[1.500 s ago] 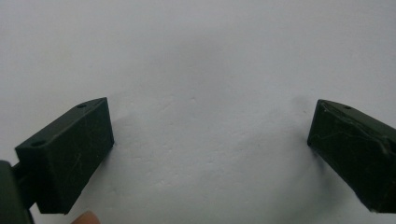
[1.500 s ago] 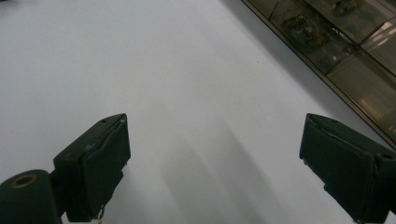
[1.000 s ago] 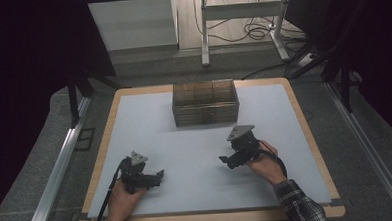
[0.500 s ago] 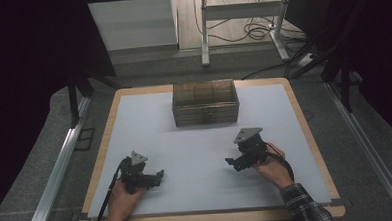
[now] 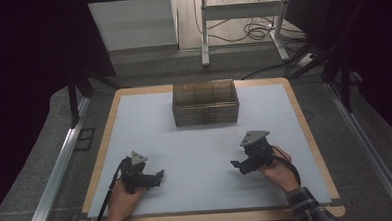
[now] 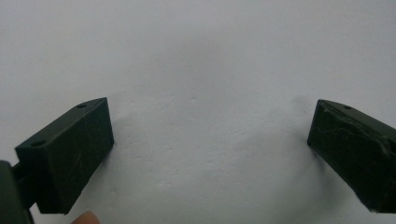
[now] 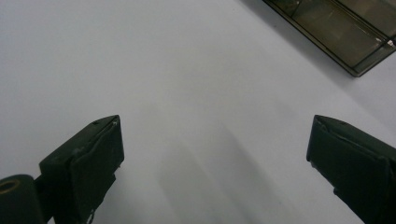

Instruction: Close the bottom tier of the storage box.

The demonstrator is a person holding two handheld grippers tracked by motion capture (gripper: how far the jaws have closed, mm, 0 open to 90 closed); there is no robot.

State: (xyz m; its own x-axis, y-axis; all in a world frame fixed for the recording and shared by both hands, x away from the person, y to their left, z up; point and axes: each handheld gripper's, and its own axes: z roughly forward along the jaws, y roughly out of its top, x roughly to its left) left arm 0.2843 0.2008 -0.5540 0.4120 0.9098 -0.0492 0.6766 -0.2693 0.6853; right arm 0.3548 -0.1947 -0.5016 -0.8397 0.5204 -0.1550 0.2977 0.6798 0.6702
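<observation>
Since the earlier frames, the right gripper (image 5: 239, 164) has shifted toward the near edge and slightly toward the right side of the table (image 5: 201, 150); the left gripper (image 5: 156, 176) keeps its position near the front left.

Left gripper: held in the person's left hand (image 5: 122, 199), low over the white table surface. In the left gripper view (image 6: 205, 154), both black jaws stand wide apart with only bare white surface between them. State: released, nothing gripped. A fingertip (image 6: 86, 217) shows at the bottom edge of that view.

Right gripper: held in the person's right hand (image 5: 279, 172), whose sleeve is plaid, above the front right area of the table. Its grey three-cornered plate (image 5: 255, 137) faces up. In the right gripper view (image 7: 215, 154), the jaws are likewise spread wide, with only white surface between them. State: released, nothing gripped.

Compartment box (image 5: 205, 102): a brown, translucent box with inner dividers, standing upright at the centre rear of the table, well apart from both grippers. One corner of it (image 7: 341, 32) shows at the upper right of the right gripper view. Its contents cannot be determined.

The two grippers are well apart from each other, jaws pointing roughly toward one another.
</observation>
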